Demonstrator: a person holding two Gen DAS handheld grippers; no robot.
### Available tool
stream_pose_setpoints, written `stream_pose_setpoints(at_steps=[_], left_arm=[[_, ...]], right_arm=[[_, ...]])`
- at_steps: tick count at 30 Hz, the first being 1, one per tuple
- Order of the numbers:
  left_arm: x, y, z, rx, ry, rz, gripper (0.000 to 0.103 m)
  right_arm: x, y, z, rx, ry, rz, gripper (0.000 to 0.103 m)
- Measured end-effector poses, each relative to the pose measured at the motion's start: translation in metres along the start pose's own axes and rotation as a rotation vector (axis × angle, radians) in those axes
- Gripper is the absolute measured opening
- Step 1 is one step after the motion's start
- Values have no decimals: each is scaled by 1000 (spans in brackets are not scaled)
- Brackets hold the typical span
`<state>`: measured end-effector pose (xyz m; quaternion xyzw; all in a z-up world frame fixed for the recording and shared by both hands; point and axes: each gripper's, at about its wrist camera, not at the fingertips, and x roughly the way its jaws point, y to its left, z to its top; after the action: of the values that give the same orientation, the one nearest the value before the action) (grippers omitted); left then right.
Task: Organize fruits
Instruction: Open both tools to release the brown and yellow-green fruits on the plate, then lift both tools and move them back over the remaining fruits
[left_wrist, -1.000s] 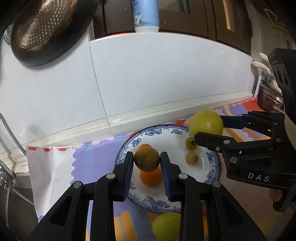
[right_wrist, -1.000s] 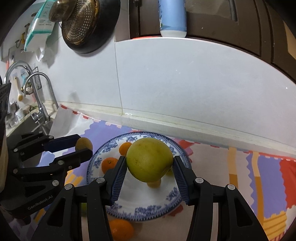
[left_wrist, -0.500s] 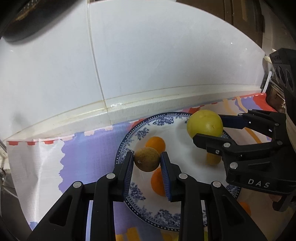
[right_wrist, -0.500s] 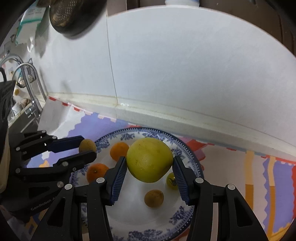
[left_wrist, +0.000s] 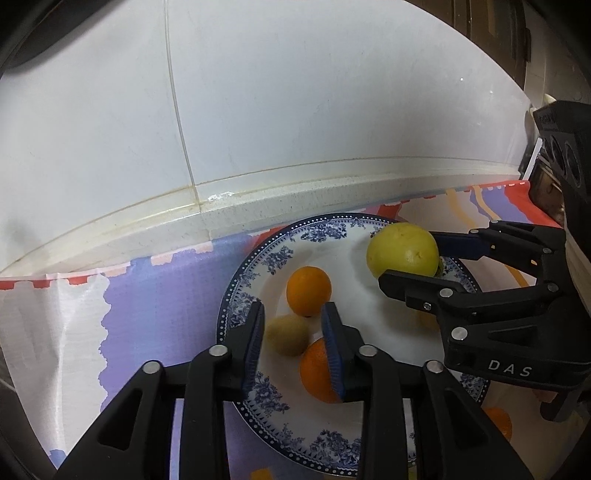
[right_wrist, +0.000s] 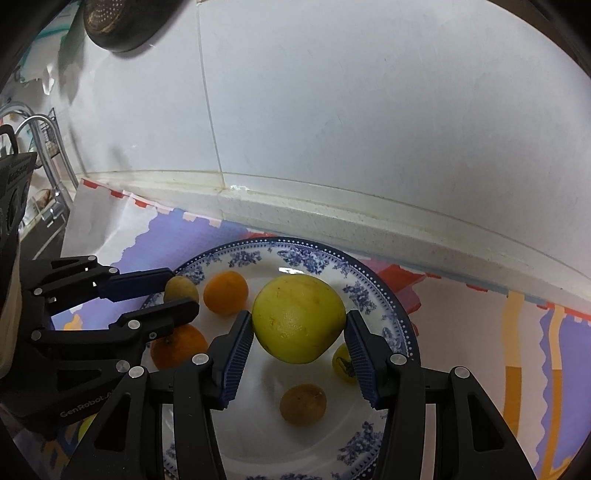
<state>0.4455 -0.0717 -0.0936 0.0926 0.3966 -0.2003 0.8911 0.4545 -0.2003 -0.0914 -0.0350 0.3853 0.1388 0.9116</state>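
Since a second ago my left gripper (left_wrist: 291, 330) has lowered its small brownish-green fruit (left_wrist: 287, 335) onto the blue-patterned plate (left_wrist: 258, 258) and parted; its jaws stand apart, the fruit resting between them at the plate's left rim, beside two oranges (left_wrist: 308, 291). My right gripper (right_wrist: 299, 341) stays clamped on the large yellow citrus (right_wrist: 299, 319), held just above the plate's middle. I judge this the placing step: next, lower the citrus into the bare patch and release. Both grippers reach forward, angled down over the plate.
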Motion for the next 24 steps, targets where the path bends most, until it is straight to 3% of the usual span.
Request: stream_pose_setpoints(at_steps=[9, 21, 24], left_arm=[[-17, -1, -5, -8, -33, 26, 48], [-87, -10, -8, -49, -171, 117, 85], [-105, -12, -10, -60, -204, 142, 96]], right_arm=[[-14, 2, -1, -11, -40, -34, 60], [-71, 13, -6, -5, -134, -89, 60], [-89, 16, -8, 9, -161, -96, 68]])
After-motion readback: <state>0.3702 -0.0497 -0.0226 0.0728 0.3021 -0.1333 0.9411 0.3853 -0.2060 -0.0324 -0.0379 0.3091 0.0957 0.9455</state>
